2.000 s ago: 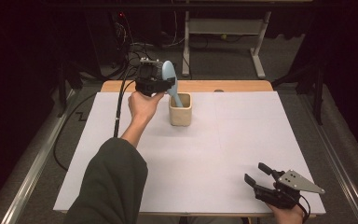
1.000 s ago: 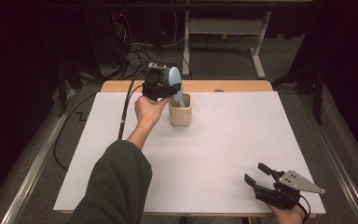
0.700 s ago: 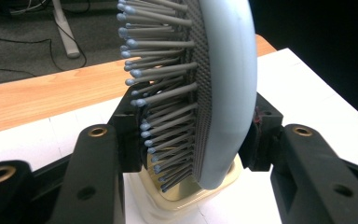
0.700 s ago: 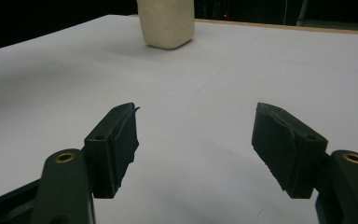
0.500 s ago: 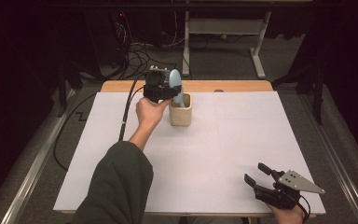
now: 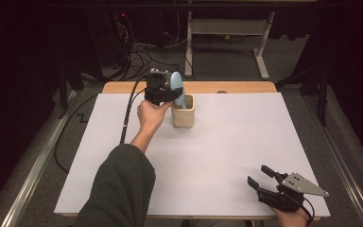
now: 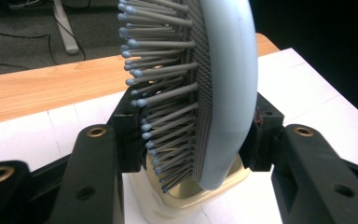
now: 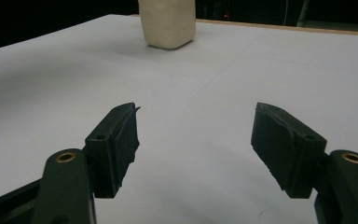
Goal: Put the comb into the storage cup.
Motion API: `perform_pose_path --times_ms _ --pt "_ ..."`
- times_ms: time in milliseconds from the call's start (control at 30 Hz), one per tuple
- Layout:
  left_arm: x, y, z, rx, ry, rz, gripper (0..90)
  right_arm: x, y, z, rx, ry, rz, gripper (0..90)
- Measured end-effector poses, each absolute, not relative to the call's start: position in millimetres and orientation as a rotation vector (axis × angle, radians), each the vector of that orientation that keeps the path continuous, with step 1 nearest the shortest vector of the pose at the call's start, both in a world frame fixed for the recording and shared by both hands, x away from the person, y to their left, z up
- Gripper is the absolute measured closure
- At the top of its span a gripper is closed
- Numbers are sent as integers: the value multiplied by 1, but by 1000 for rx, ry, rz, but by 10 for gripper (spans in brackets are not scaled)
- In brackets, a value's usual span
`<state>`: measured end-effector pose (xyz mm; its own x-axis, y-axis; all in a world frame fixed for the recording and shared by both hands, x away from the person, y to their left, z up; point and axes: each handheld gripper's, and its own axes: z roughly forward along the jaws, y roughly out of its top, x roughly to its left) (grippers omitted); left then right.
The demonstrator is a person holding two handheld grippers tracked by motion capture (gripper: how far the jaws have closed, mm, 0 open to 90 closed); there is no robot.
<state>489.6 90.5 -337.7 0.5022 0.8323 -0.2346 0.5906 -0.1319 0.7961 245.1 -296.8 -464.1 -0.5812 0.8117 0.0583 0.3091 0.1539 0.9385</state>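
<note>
Clamping hairbrush (image 7: 223, 93) between left gripper (image 7: 191, 135) pads, over cup (image 6: 183, 112).

White sheet (image 6: 217, 161) spread over most of a wooden table (image 6: 246, 87), bare wood left as a strip along the far edge. Beyond that, grey floor (image 6: 227, 59) with a tangle of black cables (image 6: 144, 54) and a white metal frame (image 6: 227, 28) standing behind.

Tool (image 7: 193, 140) clamps blue hairbrush (image 7: 223, 93), tip in beige cup (image 7: 200, 193).
</note>
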Motion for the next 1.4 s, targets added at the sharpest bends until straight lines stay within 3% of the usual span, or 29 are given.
perform_pose_path --times_ms 667,1400 --pt "491 96 -338 1837 1196 342 476 245 -296 -464 1062 1969 1426 323" --pt "491 103 -338 1903 1225 412 319 245 -296 -464 1063 1968 1422 322"
